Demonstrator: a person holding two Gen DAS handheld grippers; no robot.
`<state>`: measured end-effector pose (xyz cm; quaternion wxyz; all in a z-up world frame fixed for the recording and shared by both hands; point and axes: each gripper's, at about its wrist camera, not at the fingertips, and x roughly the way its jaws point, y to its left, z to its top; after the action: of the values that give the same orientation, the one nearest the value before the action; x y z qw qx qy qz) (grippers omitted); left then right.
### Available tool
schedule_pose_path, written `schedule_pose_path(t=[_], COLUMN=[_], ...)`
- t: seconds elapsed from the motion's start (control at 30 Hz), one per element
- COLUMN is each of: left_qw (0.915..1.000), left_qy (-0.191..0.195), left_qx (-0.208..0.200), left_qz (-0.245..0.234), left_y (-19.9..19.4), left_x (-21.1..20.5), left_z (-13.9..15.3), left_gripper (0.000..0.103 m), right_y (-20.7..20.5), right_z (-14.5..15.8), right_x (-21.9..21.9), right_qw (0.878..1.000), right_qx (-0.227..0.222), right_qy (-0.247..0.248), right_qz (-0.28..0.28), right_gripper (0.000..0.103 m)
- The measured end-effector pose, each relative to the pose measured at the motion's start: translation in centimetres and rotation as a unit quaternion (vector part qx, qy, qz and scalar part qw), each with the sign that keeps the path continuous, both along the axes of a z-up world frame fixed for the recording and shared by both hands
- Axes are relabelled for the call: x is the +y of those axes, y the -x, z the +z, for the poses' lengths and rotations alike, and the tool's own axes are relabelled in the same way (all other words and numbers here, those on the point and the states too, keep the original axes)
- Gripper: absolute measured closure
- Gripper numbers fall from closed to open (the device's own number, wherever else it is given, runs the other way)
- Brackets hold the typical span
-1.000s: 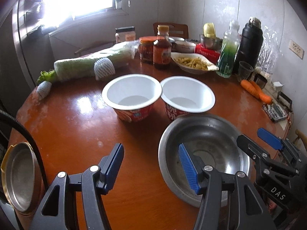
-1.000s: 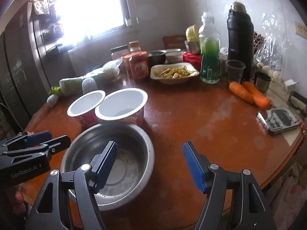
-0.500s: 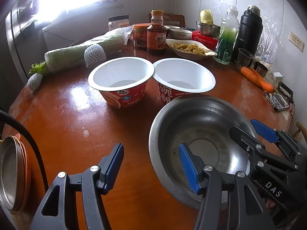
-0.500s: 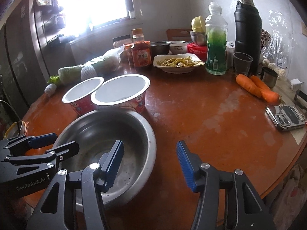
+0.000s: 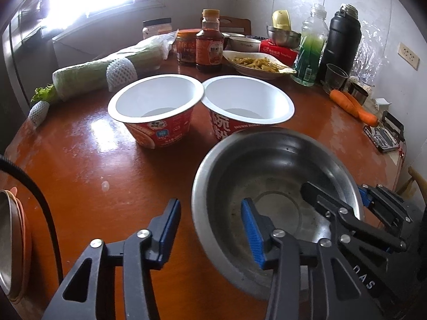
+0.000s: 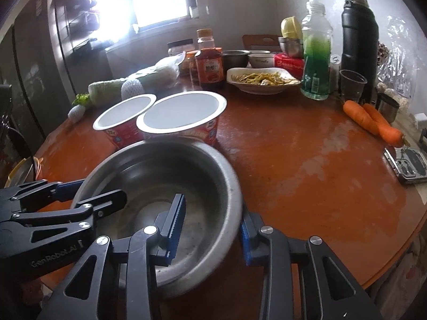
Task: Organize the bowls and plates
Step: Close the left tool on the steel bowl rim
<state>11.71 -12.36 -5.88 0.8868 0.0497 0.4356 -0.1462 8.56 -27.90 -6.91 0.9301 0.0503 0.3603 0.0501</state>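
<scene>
A large steel bowl sits on the brown round table, near its front edge. My left gripper straddles the bowl's left rim, one pad inside and one outside. Its jaws are closing, with a gap still showing at the rim. My right gripper straddles the right rim and is closing too. Its outer pad is against the wall and its inner pad stands off. Behind the steel bowl stand two empty red paper bowls, side by side and touching.
Stacked plates lie at the far left edge. Along the back are a wrapped cabbage, sauce jars, a dish of food, a green bottle and a black flask. Carrots and a small scale lie right.
Both grippers came down closer to the steel bowl and their jaws narrowed. The right gripper's outer pad went from well clear of the bowl to against its wall.
</scene>
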Motion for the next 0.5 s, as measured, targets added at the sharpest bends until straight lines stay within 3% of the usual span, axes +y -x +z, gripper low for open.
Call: schedule_pose_path(t=[0.13,0.27,0.5], left_qw=[1.0000,1.0000,0.9999], left_qy=[-0.001,0.001,0.010], left_qx=[0.002,0.002,0.003], left_qz=[-0.007,-0.004,0.003], left_y=[0.1,-0.1,0.4], left_x=[-0.4,0.1,2.0], left_z=[-0.4,-0.5,0.0], left_gripper=[0.069,0.072,0.073], right_y=[-0.1,-0.1,-0.1], right_z=[-0.1,-0.1,0.3], right_x=[0.5,1.2,2.7], right_qw=[1.000,1.000,1.000], right_qx=[0.000,0.004,0.007], right_qy=[0.006,0.006,0.006], right_qz=[0.001,0.012,0.029], right_gripper=[0.066,0.066,0.066])
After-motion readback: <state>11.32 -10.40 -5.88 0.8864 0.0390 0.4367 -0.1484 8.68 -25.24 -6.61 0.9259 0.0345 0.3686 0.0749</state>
